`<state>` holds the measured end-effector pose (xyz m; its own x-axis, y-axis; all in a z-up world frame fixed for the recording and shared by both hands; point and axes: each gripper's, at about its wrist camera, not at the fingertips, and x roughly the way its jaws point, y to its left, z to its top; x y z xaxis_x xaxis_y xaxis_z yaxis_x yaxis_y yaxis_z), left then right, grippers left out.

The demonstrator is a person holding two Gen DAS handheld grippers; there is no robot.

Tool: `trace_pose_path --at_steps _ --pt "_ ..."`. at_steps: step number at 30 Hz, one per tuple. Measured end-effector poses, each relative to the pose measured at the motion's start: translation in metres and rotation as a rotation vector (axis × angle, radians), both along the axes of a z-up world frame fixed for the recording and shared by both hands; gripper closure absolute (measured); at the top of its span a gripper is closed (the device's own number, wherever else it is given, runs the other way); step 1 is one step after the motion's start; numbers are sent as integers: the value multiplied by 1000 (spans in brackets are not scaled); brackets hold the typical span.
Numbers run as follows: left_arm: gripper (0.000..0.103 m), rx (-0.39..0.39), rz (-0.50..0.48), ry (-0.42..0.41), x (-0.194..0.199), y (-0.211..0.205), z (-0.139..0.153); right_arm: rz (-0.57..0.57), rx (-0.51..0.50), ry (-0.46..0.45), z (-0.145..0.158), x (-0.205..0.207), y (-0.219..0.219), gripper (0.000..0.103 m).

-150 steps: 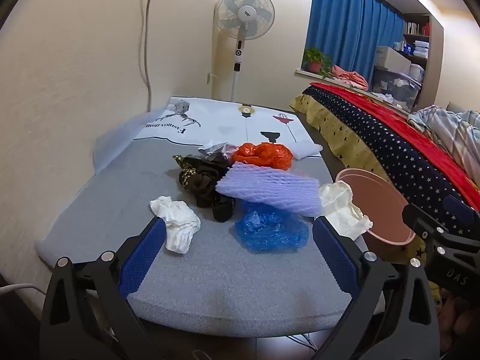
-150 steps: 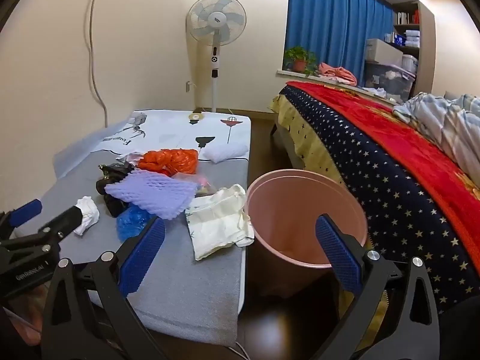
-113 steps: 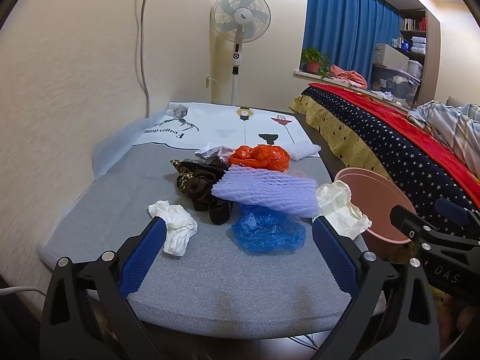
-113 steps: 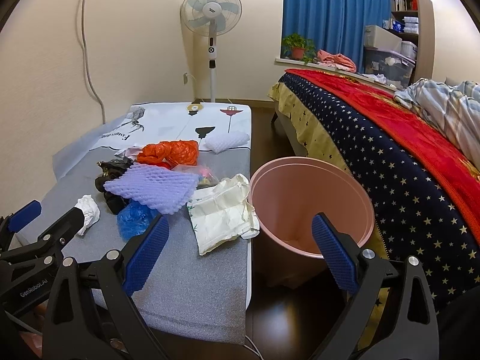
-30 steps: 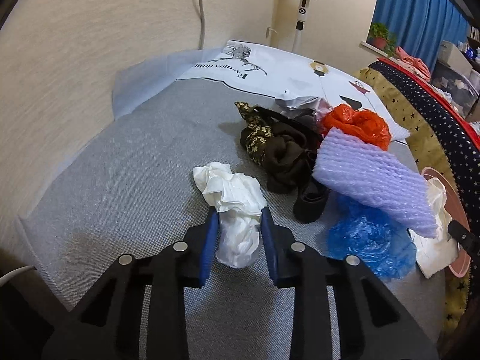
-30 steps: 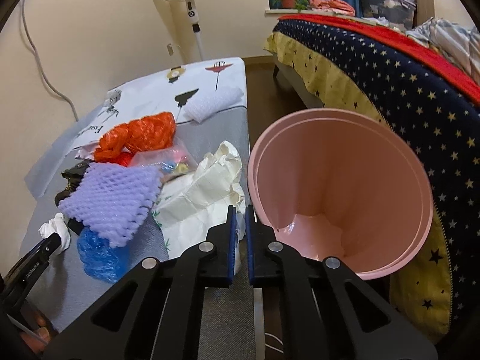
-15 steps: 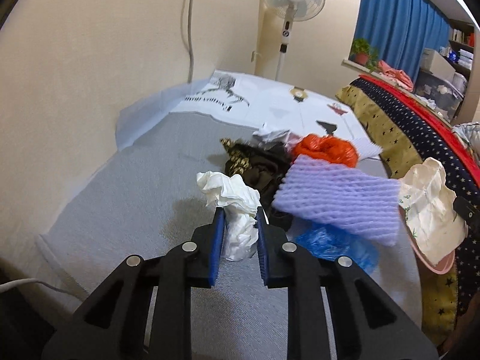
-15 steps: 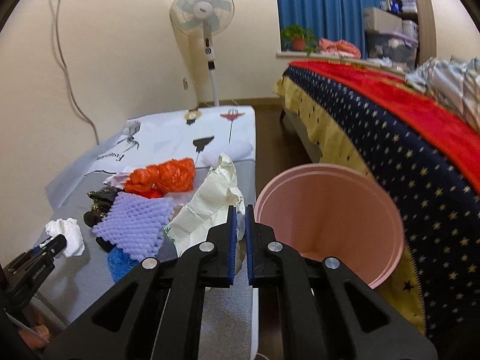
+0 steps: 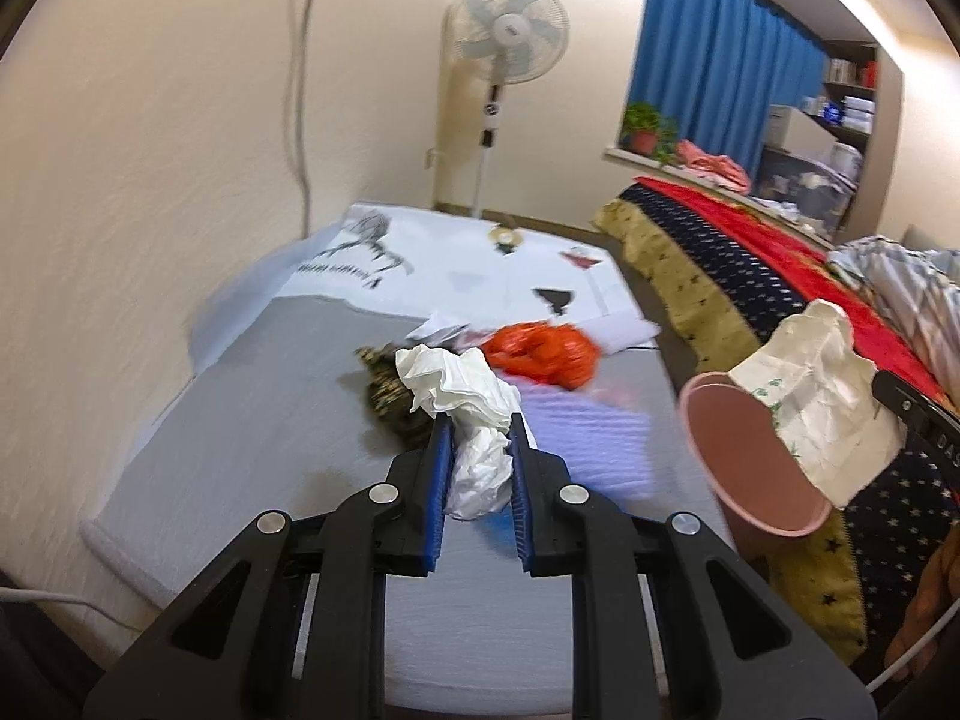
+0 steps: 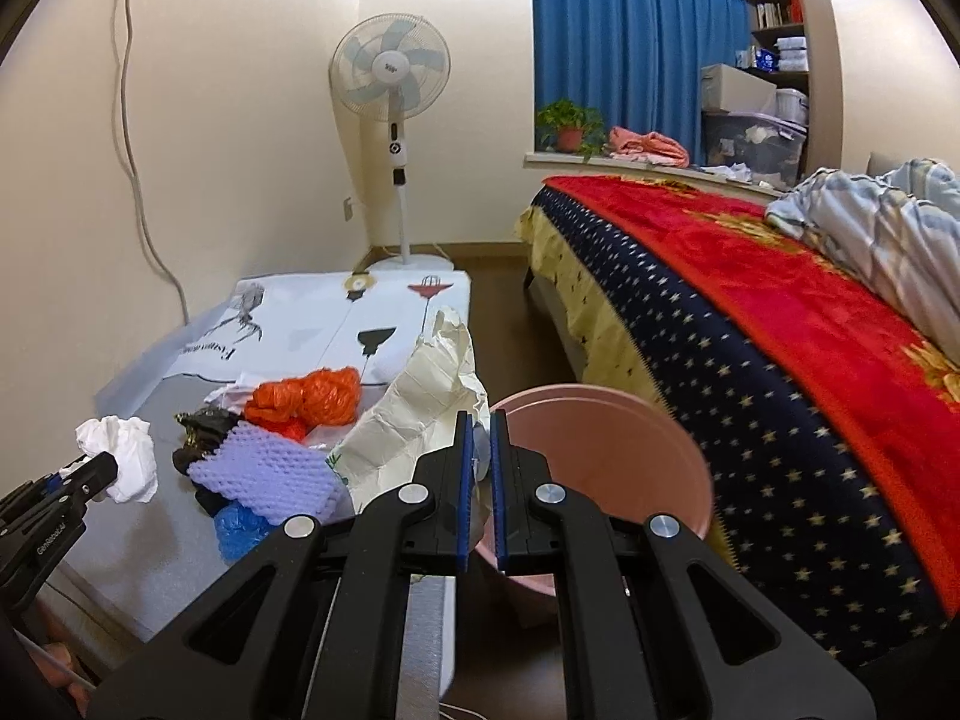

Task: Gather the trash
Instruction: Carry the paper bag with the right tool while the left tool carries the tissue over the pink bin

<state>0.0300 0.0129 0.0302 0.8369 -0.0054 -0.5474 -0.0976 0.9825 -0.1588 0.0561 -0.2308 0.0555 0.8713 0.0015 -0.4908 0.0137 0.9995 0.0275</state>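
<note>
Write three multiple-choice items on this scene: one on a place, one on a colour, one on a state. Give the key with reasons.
1. Where does the pink bin stand?
A. between the grey mat and the bed
B. on the window sill
C. behind the fan

2. What colour is the crumpled bag beyond the purple foam net?
A. green
B. orange
C. yellow

3. What is the left gripper doing?
A. standing wide open and empty
B. gripping the white tissue wad
C. gripping the blue bag

Key: 1 A, the bin sits on the floor between the grey mat and the bed. 2 B, it is bright orange. 3 B, its blue pads press on the wad.
</note>
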Motion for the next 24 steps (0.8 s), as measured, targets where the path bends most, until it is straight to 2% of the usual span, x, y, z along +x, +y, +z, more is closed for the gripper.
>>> trace_pose_path --at_steps 7,15,20,24 --pt "85 -2 -105 -35 11 -32 29 -45 11 -17 29 -6 -27 97" --pt "85 14 -259 -54 34 -79 47 -64 -2 -39 55 7 -67 97" --pt "85 20 -323 -64 53 -101 46 -89 -25 -60 59 18 -84 97" --pt "85 37 -361 -80 66 -120 41 -124 -13 -68 50 24 -98 97"
